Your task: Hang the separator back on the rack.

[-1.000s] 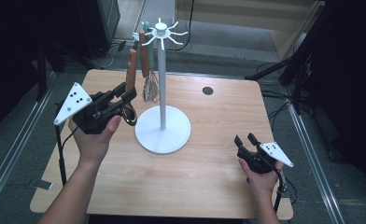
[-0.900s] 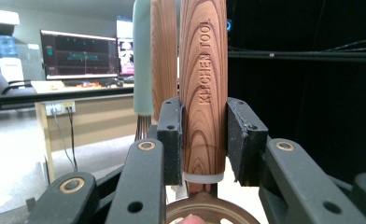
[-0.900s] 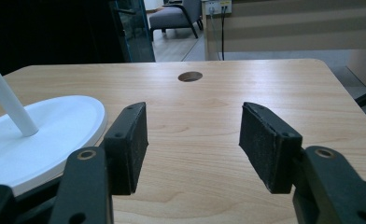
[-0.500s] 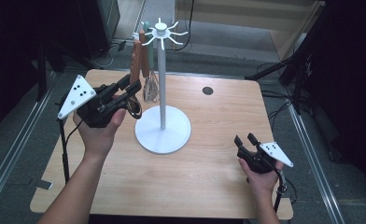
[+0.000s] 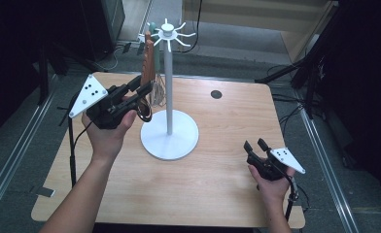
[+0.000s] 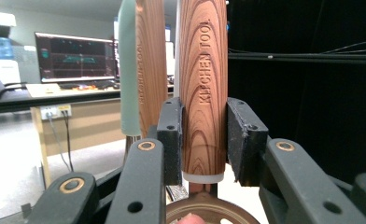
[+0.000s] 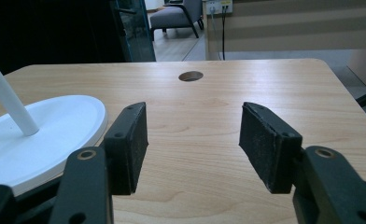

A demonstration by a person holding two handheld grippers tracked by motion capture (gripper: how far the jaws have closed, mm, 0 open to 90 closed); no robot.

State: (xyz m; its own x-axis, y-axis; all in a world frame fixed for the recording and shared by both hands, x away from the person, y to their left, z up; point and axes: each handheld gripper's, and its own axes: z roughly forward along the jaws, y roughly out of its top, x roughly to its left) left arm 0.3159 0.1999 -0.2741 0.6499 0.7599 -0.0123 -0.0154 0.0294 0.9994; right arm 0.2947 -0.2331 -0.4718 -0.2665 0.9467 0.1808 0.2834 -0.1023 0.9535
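The left gripper is clamped on the lower end of a wooden-handled kitchen utensil with "KITCHEN TOOL" stamped along its round, brown-grained handle. The two black pads press its sides just above the white collar where the handle meets the metal part. The utensil hangs upright from the white hook-topped stand, just beside a second wooden handle and a pale green one, both to the left of the fingers in the left gripper view.

The handle looks stiff and fairly light, with smooth varnished wood that could slip or twist between flat pads. Its round section gives little contact, so a firm hold near the collar seems sound. The weight probably lies below the grip, so the tool should swing little once lifted off its hook. The neighbours hang close and may knock together.

The right gripper rests low over the light wooden table, its jaws apart with nothing between them, the stand's round base off to its left.
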